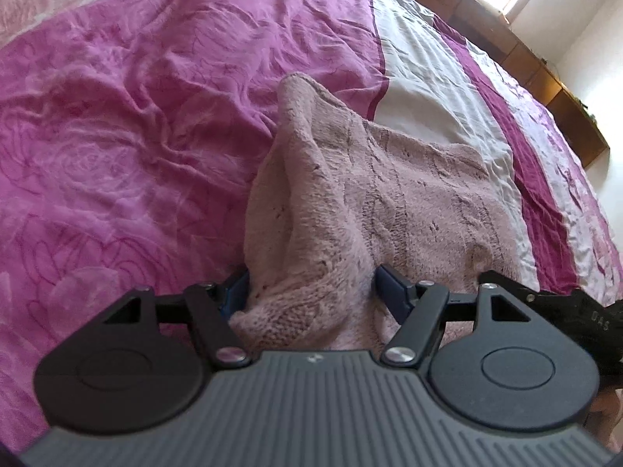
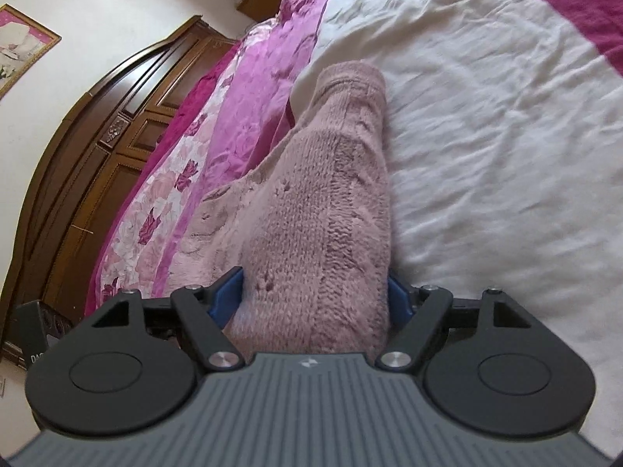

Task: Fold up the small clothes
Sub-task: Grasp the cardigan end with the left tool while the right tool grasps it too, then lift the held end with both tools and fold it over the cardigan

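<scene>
Mid-fold, judging by grip on both ends. Pink knit (image 1: 389, 202) bunched between left gripper (image 1: 311, 292) fingers, edge clamped; far part lies on bed (image 1: 117, 136). Right gripper (image 2: 315, 299) fingers clamp thick roll of same knit — cuffed end drapes ahead onto white sheet (image 2: 486, 136). Knit partly raised, partly resting. Next likely: carry held edge over onto lying part, both grippers level and in step, lay flat — then release.

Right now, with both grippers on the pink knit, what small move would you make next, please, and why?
Probably carry both held edges forward and lay them down: the left gripper and right gripper each hold bunched pink sweater, lifted off the bedspread.
</scene>
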